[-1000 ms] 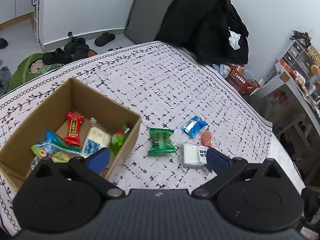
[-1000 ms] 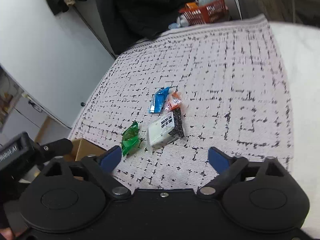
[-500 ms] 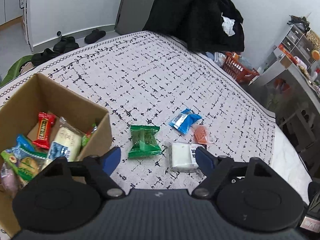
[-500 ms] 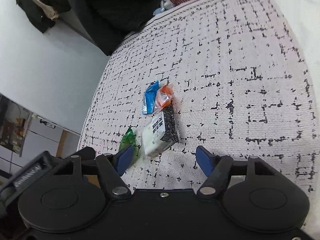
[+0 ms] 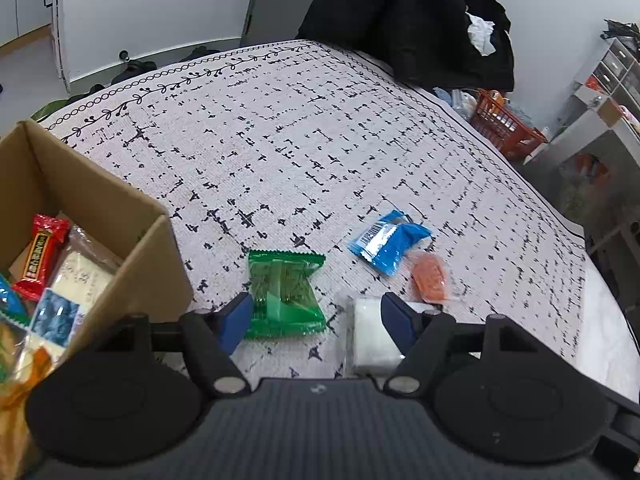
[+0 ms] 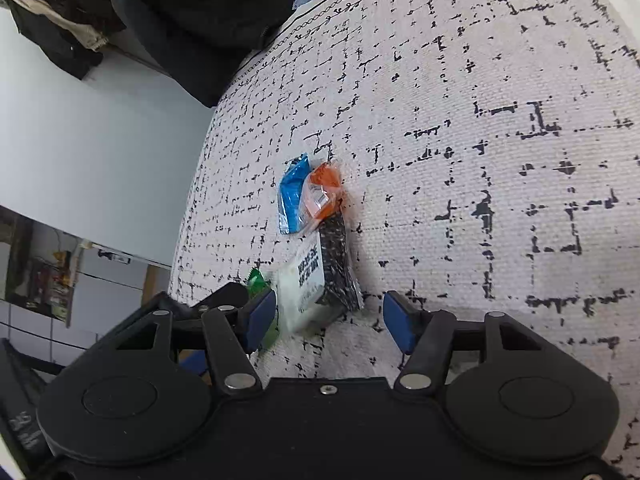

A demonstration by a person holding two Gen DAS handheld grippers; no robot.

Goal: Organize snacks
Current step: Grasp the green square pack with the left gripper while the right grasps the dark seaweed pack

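- Your left gripper (image 5: 316, 316) closes around the green packet (image 5: 285, 294) (pads not yet pressing).
- Your right gripper (image 6: 329, 322) closes around the white-and-black packet (image 6: 320, 280), still untouched.

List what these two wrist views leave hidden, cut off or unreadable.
- Cardboard box: left wrist view, cut off by the left edge; the snacks in it show only in part.
- White packet: left wrist view, near end behind the left gripper, whose jaws are closing.
- Green packet: right wrist view, mostly behind the right gripper.
- White packet's print: too small to read.
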